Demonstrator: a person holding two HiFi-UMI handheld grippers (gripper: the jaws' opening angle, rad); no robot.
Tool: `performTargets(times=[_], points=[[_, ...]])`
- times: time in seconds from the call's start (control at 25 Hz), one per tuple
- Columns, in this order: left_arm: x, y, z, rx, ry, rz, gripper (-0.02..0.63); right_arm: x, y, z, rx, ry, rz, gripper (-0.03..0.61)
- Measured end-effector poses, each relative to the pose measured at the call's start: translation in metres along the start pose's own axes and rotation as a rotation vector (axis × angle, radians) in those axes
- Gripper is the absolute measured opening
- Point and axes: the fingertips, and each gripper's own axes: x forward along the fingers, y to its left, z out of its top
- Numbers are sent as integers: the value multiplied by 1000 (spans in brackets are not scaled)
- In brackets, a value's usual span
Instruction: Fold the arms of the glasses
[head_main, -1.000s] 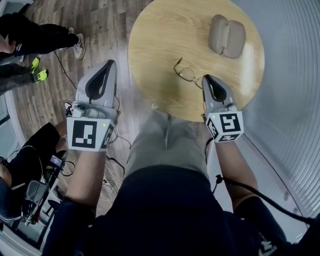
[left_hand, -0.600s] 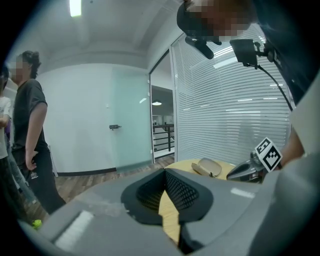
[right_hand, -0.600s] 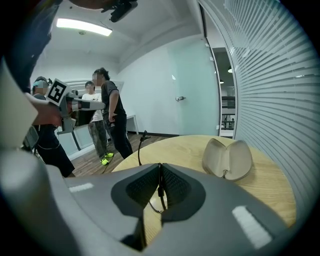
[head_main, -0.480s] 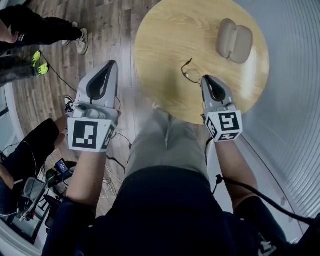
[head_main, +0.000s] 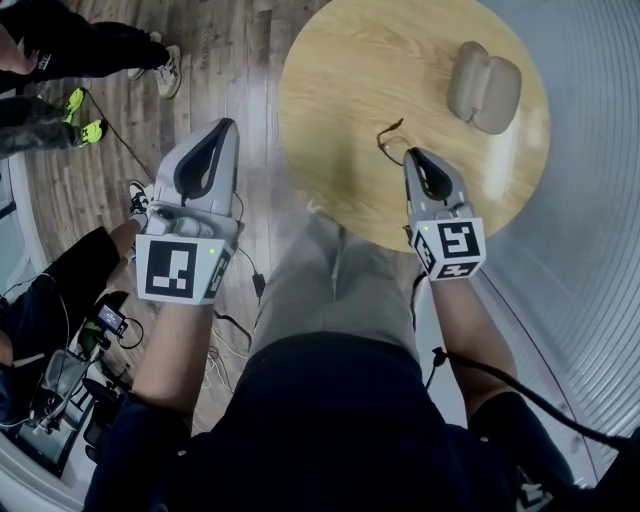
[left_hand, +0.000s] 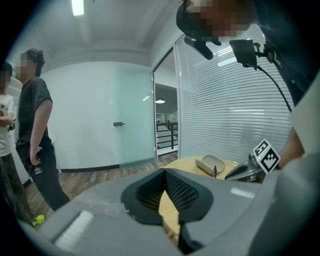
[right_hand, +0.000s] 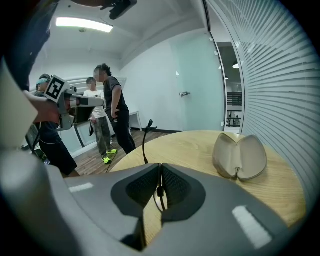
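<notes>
My left gripper hangs over the dark wood-plank floor, off the left edge of the round light-wood table. Its jaws are closed tip to tip with nothing between them. To the right, near the table's near edge, are the thin dark wire-framed glasses. My right gripper has its jaws pinched on the frame, the wire running between the pads, and one arm sticks up and away from me, unfolded. I can't tell whether the glasses touch the tabletop. Toward the far right edge, well apart, lies the beige clamshell glasses case, open.
</notes>
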Motion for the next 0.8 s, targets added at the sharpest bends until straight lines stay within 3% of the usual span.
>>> performTargets(times=[0.8], points=[[-4,13,-23,-31,46,44,2,30,3,-14,-29,75,34,31]])
